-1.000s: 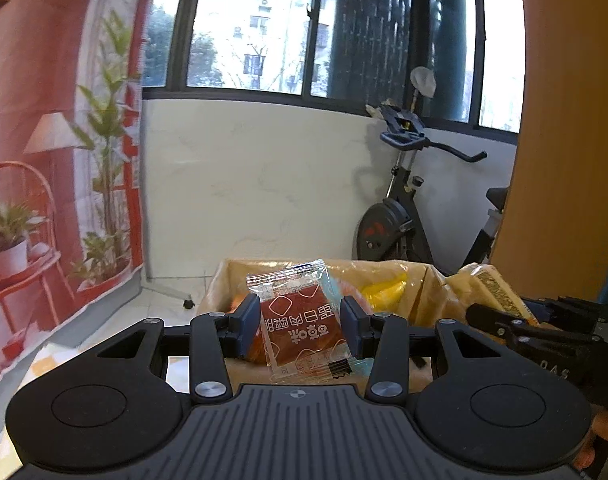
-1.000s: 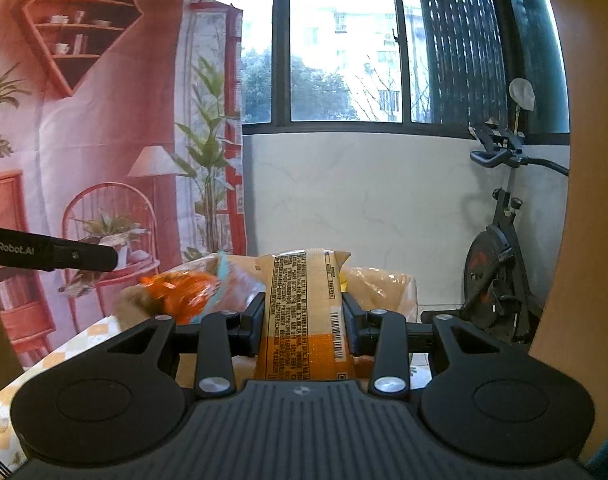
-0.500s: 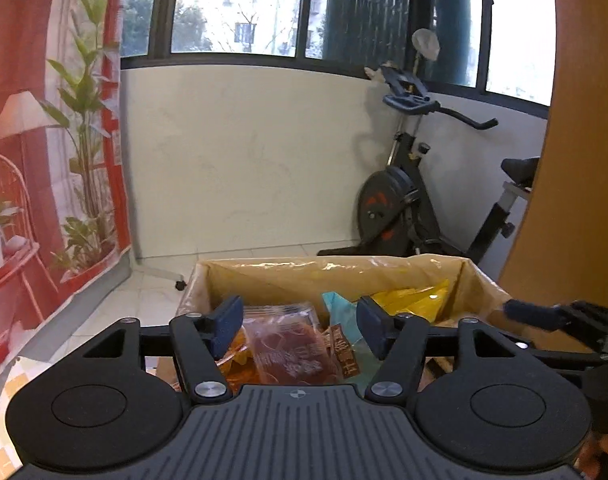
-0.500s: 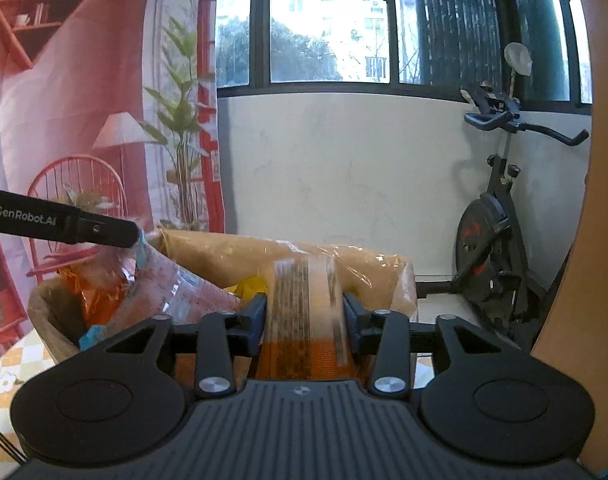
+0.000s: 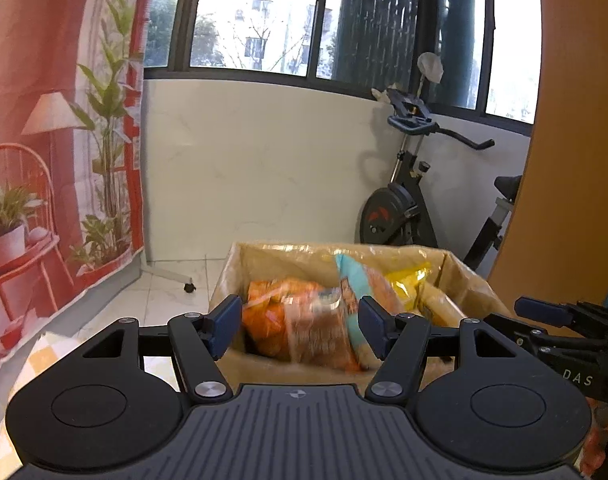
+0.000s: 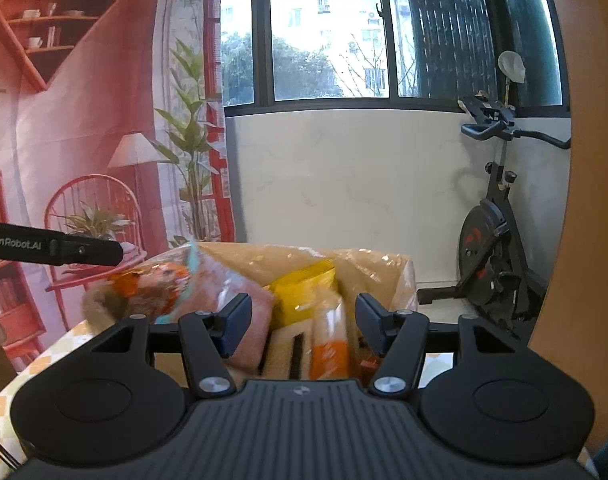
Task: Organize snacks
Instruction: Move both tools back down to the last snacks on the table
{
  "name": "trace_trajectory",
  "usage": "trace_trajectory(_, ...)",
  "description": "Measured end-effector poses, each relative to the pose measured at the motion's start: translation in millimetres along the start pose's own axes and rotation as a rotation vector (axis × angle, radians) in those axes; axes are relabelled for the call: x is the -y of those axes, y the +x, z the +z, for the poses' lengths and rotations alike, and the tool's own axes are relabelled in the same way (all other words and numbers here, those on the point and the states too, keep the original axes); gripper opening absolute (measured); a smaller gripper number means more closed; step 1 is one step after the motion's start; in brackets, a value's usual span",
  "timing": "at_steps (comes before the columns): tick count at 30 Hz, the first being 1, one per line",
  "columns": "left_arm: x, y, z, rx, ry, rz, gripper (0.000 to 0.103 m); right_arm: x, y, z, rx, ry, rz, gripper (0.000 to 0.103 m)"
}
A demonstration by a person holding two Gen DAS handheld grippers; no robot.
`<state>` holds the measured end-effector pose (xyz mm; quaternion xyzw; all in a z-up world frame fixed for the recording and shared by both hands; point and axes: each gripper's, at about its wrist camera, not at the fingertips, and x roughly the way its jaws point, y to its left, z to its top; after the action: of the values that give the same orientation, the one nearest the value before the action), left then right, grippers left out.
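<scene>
Background: white marbled wall under dark-framed windows, exercise bike (image 5: 408,208) at right, red printed backdrop (image 5: 44,140) at left. Tabletop (image 6: 44,360): checked cloth, carrying one cardboard box (image 5: 464,280) lined with glossy tape. Contents of box: orange snack packet (image 5: 272,312), brown clear-wrapped packet (image 5: 320,332), blurred; teal-edged packet (image 5: 350,276); yellow packet (image 6: 304,296); orange-and-tan bar packet (image 6: 328,340), blurred. Your left hand-held gripper (image 5: 296,326): jaws apart, just opened, nothing pressed between the pads, brown packet lying loose in the box beyond them. Your right hand-held gripper (image 6: 300,322): jaws apart, just opened, bar packet free below them in the box.
</scene>
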<state>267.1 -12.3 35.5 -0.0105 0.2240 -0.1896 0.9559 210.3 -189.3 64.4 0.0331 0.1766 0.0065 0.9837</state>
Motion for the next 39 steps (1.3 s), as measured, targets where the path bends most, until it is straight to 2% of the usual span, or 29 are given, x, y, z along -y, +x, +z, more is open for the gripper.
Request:
trace_trajectory(10,-23.0,-34.1,-39.0,-0.05,-0.022,0.048,0.067,-18.5,-35.1,-26.4,-0.046,-0.012,0.009,0.061)
trace_trajectory(17,-30.3,-40.6,-56.6,-0.087,-0.043,0.062,0.067,-28.1,-49.6,-45.9,-0.069,-0.015,0.024,0.061)
trace_trajectory(39,-34.2,-26.5,-103.0,-0.183,-0.043,0.06,0.067,-32.2,-42.4,-95.0,-0.185,0.003,0.036,0.061)
